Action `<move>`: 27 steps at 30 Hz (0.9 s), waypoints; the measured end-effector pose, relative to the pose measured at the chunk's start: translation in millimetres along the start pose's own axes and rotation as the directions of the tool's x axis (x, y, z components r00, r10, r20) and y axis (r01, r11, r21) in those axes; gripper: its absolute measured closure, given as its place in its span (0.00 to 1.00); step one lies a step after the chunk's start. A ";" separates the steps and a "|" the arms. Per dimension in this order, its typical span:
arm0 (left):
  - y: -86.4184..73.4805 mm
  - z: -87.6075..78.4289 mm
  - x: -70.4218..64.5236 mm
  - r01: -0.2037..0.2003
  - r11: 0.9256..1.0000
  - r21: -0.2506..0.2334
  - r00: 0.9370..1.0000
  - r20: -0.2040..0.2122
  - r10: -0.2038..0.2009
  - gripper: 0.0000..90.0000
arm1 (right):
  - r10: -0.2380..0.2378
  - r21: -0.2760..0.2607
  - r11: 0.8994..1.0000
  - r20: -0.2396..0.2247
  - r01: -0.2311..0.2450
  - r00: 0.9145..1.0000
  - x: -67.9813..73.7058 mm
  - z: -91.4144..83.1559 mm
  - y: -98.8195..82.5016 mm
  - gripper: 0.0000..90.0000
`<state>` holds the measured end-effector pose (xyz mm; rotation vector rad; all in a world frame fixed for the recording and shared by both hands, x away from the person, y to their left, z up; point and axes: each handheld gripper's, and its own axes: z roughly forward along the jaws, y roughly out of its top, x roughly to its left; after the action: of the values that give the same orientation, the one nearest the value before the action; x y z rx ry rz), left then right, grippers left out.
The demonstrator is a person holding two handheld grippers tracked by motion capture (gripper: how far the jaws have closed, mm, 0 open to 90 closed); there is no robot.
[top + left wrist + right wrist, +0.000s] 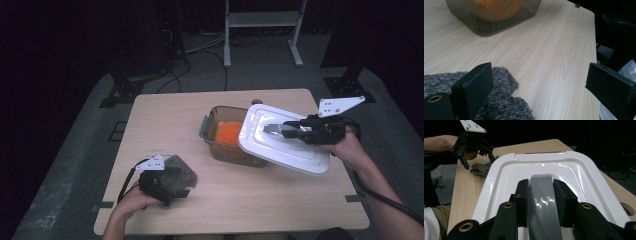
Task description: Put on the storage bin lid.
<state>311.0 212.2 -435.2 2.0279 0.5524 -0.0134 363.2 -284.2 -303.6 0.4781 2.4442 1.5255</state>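
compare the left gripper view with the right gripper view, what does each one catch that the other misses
Left gripper view: the clear container with the orange thing inside, and the left gripper with jaws wide apart and nothing between them. Right gripper view: the white lid, with the right gripper shut on its grey handle. Both: the wooden table and the grey fuzzy cloth.

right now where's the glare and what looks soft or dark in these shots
Right gripper view: bright glare streaks on the white lid and its grey handle. Left gripper view: the near jaws and grey fuzzy cloth look soft. High view: the table is lit, the surroundings dark.
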 end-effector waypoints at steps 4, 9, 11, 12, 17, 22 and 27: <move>-1.1 -0.7 0.3 0.002 1.000 0.004 1.000 0.000 -0.002 0.07 | -0.003 0.002 1.000 -0.007 0.003 1.000 -1.2 4.4 3.1 0.73; -1.1 -2.5 -0.1 -0.001 1.000 -0.003 1.000 -0.004 0.001 0.07 | -0.007 0.005 1.000 -0.015 0.008 1.000 -3.2 12.7 7.5 0.73; -0.9 -2.9 -0.6 0.001 1.000 -0.004 1.000 -0.004 -0.001 0.07 | -0.006 0.002 1.000 -0.023 0.006 1.000 -4.1 16.8 9.3 0.73; -0.9 -3.0 -0.6 0.001 1.000 -0.004 1.000 -0.004 -0.001 0.07 | -0.006 0.004 1.000 -0.026 0.006 1.000 -4.5 19.6 10.5 0.73; -1.0 -1.8 -0.7 0.001 1.000 -0.006 1.000 -0.004 -0.001 0.07 | -0.015 0.002 1.000 -0.043 0.015 0.999 -6.6 31.0 16.7 0.73; -0.9 -2.8 -0.3 0.000 1.000 -0.004 1.000 -0.005 0.000 0.07 | -0.028 -0.002 1.000 -0.062 0.028 0.998 -9.2 42.6 24.1 0.73; -0.5 -1.9 -0.8 -0.003 1.000 -0.004 1.000 -0.002 0.003 0.07 | -0.036 -0.004 0.999 -0.074 0.036 0.997 -11.0 52.9 30.2 0.73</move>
<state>309.6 213.7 -434.5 2.0248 0.5501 -0.0090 396.8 -232.4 -299.3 0.3812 2.4915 1.5587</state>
